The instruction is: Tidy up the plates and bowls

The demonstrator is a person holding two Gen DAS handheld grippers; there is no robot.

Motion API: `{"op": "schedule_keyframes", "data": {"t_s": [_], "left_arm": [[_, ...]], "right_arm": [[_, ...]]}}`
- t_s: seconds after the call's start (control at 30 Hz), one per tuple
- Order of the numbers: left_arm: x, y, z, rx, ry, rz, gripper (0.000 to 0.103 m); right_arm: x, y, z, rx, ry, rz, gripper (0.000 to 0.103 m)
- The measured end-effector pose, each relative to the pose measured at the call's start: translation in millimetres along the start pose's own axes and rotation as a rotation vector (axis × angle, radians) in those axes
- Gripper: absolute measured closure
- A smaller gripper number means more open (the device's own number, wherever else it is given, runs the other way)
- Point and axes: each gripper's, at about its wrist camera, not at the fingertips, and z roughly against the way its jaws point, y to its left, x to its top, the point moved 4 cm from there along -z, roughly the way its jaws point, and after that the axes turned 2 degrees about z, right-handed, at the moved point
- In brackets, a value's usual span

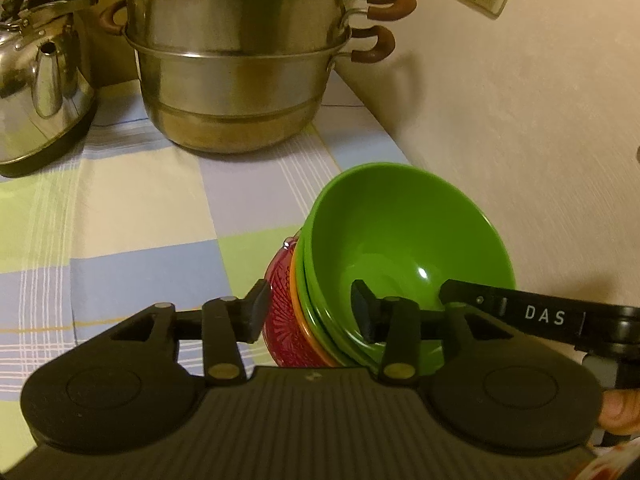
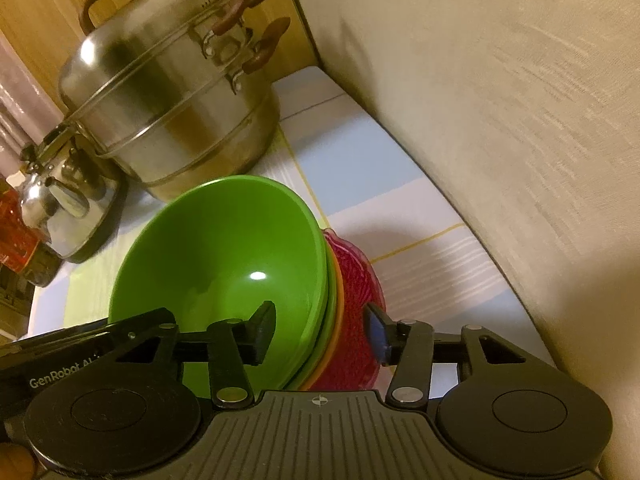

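Nearest us, our left gripper [image 1: 312, 312] and right gripper [image 2: 322, 332] each straddle a side of the nested stack of bowls [image 1: 384, 264], jaws parted, pads not pressing the rims. The green bowl [image 2: 224, 264] sits on top, a red patterned dish [image 2: 356, 320] beneath, on the checked cloth [image 1: 140, 208]. Farther off stands the steel steamer [image 1: 236, 68], with a kettle [image 1: 36, 80] to its left.

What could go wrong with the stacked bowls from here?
1. The nested stack, green plastic bowl on top and red patterned glass bowl lowest, sits tilted; with the left gripper and right gripper both straddling its walls without clamping, it might slide.
2. It could knock the steel steamer pot nearby.
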Motion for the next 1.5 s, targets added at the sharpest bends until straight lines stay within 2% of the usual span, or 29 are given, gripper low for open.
{"op": "schedule_keyframes", "data": {"t_s": [0.27,0.63,0.7,0.77,0.87,1.07,1.23,1.5], "left_arm": [[-3,5,15,0.009,-0.042,0.001,0.038],[-10,15,40,0.06,-0.107,-0.015,0.036],[-12,16,44,0.082,-0.118,-0.026,0.036],[-14,17,48,0.077,-0.122,-0.012,0.036],[-19,19,56,0.067,-0.125,-0.003,0.036],[-33,18,73,0.051,-0.12,0.02,0.036],[-46,10,89,0.039,-0.132,0.001,0.036],[-72,3,117,0.044,-0.147,0.0,0.036]], "right_arm": [[-1,7,17,0.004,-0.026,0.021,0.051],[-7,17,39,-0.019,-0.095,0.091,0.045],[-9,19,43,-0.018,-0.11,0.106,0.043],[-11,20,47,-0.012,-0.11,0.102,0.034],[-15,22,56,-0.012,-0.123,0.106,0.03],[-26,28,73,-0.006,-0.145,0.115,0.029],[-41,35,85,-0.013,-0.146,0.137,0.029],[-73,37,110,-0.061,-0.158,0.158,0.029]]}}
